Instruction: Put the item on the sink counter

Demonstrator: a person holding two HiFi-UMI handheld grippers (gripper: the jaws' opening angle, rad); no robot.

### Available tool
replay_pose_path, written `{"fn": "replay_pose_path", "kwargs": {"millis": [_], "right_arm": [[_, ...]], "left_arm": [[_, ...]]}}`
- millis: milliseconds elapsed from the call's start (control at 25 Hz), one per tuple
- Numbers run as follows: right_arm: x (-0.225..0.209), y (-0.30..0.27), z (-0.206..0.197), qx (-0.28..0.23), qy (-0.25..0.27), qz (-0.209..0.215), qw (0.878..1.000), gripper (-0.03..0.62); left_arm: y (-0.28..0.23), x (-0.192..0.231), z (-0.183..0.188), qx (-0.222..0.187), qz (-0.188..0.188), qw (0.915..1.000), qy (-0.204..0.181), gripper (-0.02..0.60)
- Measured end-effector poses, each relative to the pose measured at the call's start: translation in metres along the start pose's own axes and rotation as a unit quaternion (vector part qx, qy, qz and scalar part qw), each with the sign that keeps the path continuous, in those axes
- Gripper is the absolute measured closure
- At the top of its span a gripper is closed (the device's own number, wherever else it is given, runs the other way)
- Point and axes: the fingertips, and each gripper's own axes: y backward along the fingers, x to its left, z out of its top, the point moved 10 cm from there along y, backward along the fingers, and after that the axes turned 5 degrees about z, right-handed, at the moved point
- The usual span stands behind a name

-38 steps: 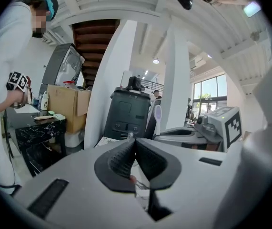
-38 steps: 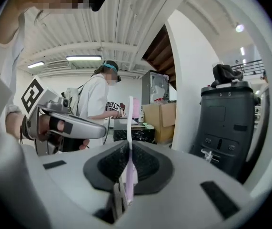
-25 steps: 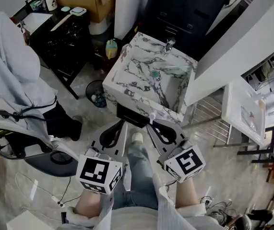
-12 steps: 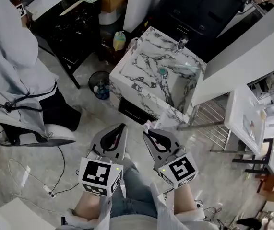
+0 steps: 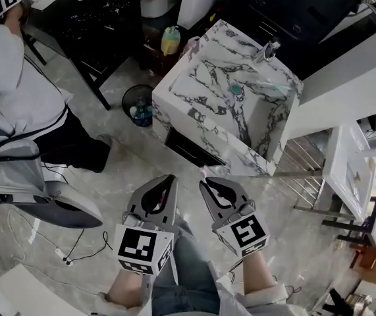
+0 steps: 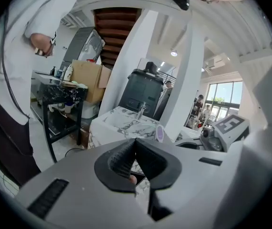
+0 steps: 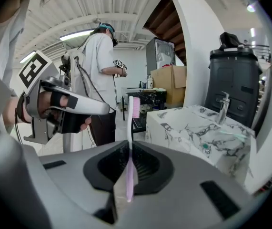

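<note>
A pink toothbrush [image 7: 130, 142] stands upright in my right gripper [image 7: 129, 144], which is shut on its handle, bristle head [image 7: 135, 106] on top. From the head view only its tip [image 5: 203, 171] pokes out past the right gripper [image 5: 205, 184]. The brush head [image 6: 160, 133] also shows in the left gripper view. My left gripper [image 5: 172, 180] is beside the right one, shut with nothing in it [image 6: 136, 144]. The marble sink counter [image 5: 194, 87] stands ahead of both grippers, with a faucet [image 5: 270, 48] at its back and a teal plug [image 5: 236, 89] in the basin.
A black bin [image 5: 138, 110] sits on the floor left of the sink, with a yellow-green bottle [image 5: 170, 39] behind it. A black shelf table [image 5: 102, 18] and a person in white [image 5: 16, 91] are at left. A white rack [image 5: 346, 170] stands at right. Cables lie on the floor.
In the head view the sink has slid up and to the right, and the gap between the gripper tips and its front has grown. Both grippers stay shut, side by side.
</note>
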Motion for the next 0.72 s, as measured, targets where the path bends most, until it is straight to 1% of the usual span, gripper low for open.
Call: {"fn": "replay_pose_path", "kwargs": {"millis": [120, 400, 600, 720], "right_arm": [[-0.011, -0.022, -0.028, 0.01, 0.003, -0.007, 1.0, 0.563], [-0.038, -0.091, -0.095, 0.024, 0.031, -0.027, 0.999, 0.563], [-0.048, -0.138, -0.139, 0.051, 0.078, -0.047, 0.995, 0.563], [-0.053, -0.162, -0.167, 0.078, 0.12, -0.061, 0.988, 0.563]], "left_arm": [[-0.017, 0.007, -0.032, 0.007, 0.006, 0.9999, 0.011, 0.566], [-0.05, 0.038, -0.111, 0.028, 0.021, 0.9991, 0.025, 0.566], [-0.071, 0.064, -0.155, 0.032, 0.033, 0.9986, 0.025, 0.566], [-0.081, 0.073, -0.176, 0.03, 0.036, 0.9986, 0.024, 0.566]]}}
